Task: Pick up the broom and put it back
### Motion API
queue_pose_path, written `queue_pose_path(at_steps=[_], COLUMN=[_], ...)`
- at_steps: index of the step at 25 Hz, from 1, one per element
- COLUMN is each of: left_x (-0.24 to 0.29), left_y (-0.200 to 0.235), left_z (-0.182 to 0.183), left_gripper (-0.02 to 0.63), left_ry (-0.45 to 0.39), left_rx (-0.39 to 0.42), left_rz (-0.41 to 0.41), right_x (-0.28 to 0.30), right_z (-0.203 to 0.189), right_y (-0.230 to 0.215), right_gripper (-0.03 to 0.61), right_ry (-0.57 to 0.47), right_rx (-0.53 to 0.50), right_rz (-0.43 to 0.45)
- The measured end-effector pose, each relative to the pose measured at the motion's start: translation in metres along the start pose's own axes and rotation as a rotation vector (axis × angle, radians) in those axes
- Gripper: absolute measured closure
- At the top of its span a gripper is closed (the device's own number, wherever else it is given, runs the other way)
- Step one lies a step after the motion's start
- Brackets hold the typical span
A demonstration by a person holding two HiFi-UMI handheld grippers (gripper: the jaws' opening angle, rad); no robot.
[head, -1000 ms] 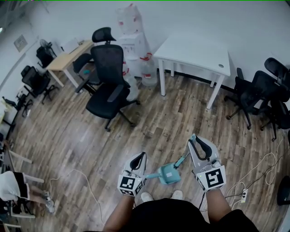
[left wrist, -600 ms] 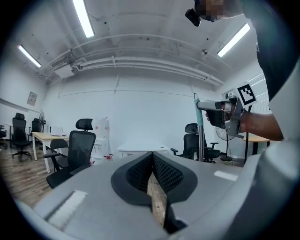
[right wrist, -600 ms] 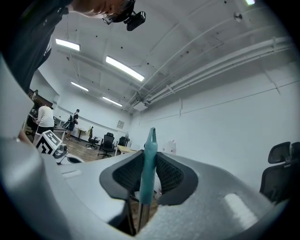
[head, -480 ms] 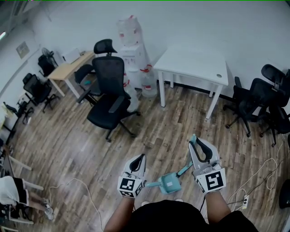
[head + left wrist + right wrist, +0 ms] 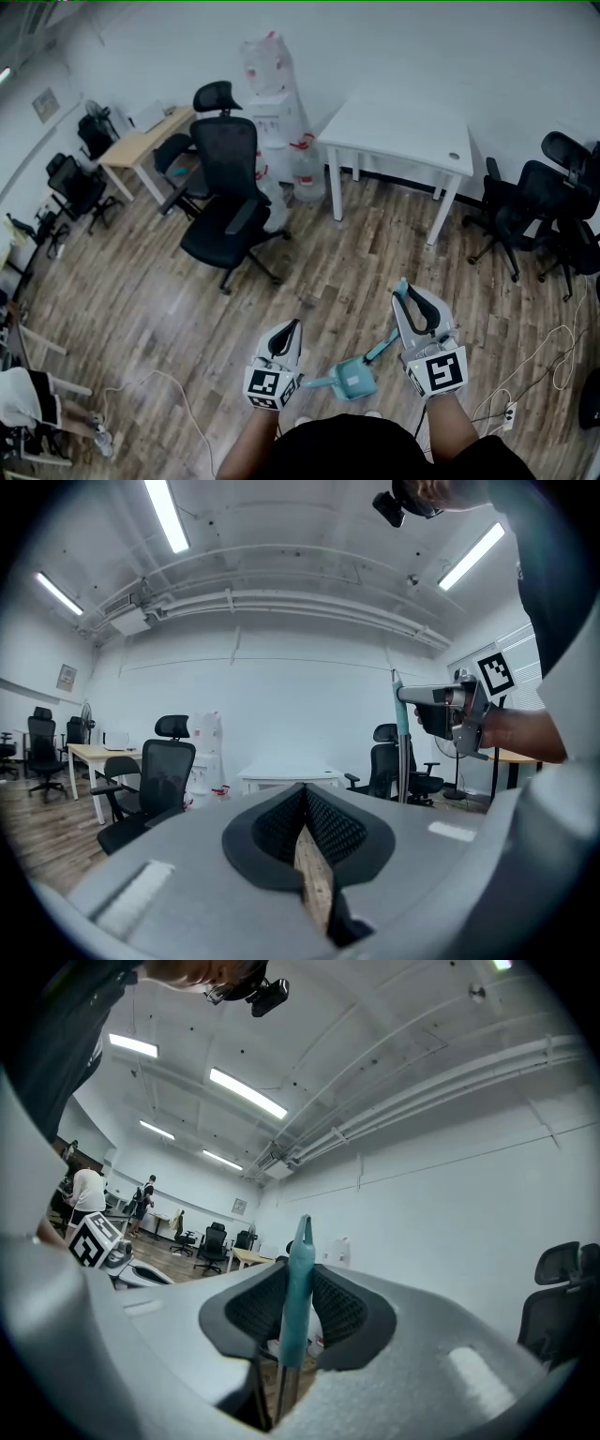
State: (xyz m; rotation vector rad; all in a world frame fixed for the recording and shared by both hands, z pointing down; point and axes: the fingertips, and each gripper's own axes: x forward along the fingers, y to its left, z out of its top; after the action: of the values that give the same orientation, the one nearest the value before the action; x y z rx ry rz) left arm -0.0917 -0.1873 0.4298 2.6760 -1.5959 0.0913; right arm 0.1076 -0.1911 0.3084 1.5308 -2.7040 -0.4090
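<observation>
Between the fingers of the right gripper (image 5: 298, 1283) stands the teal handle of the broom (image 5: 300, 1241). It is upright and clamped from both sides by the ribbed pads, with its tip poking out above them. The fingers of the left gripper (image 5: 305, 808) are closed on nothing, and only a sliver of floor shows through the slit between them.

Seen from the head, the handle slants down from the right gripper to the broom's teal head (image 5: 352, 379). The head sits low between the two grippers, just in front of the person's body. It is probably off the wooden floor (image 5: 141, 281), though the steep angle makes that hard to settle. Farther out, a black office chair (image 5: 225, 187) and a white surface (image 5: 394, 127) stand by the far wall, well apart from the broom.

The pick-up looks done, so the step in hand is carrying the broom back. None of the views marks where it belongs, so the next move calls for finding that spot. The one-handed clamp has to stay firm meanwhile and the handle near upright, so the hanging head does not swing into the legs or drag. The free left gripper could steady the lower handle.
</observation>
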Motion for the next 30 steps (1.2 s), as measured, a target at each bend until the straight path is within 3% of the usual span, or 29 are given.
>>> queue_pose_path(at_steps=[16, 30], left_x=[0.003, -0.029], left_y=[0.002, -0.005], left_z=[-0.015, -0.062], left_gripper=[0.595, 0.595], left_ry=[0.045, 0.180], left_rx=[-0.023, -0.035], left_rz=[-0.001, 0.024], right_x=[0.005, -0.019], right_z=[-0.029, -0.104], right_y=[0.014, 0.033], right_gripper=[0.483, 0.485], right_ry=[0.085, 0.255], right_rx=[0.003, 0.046], right_rz=[0.053, 0.079])
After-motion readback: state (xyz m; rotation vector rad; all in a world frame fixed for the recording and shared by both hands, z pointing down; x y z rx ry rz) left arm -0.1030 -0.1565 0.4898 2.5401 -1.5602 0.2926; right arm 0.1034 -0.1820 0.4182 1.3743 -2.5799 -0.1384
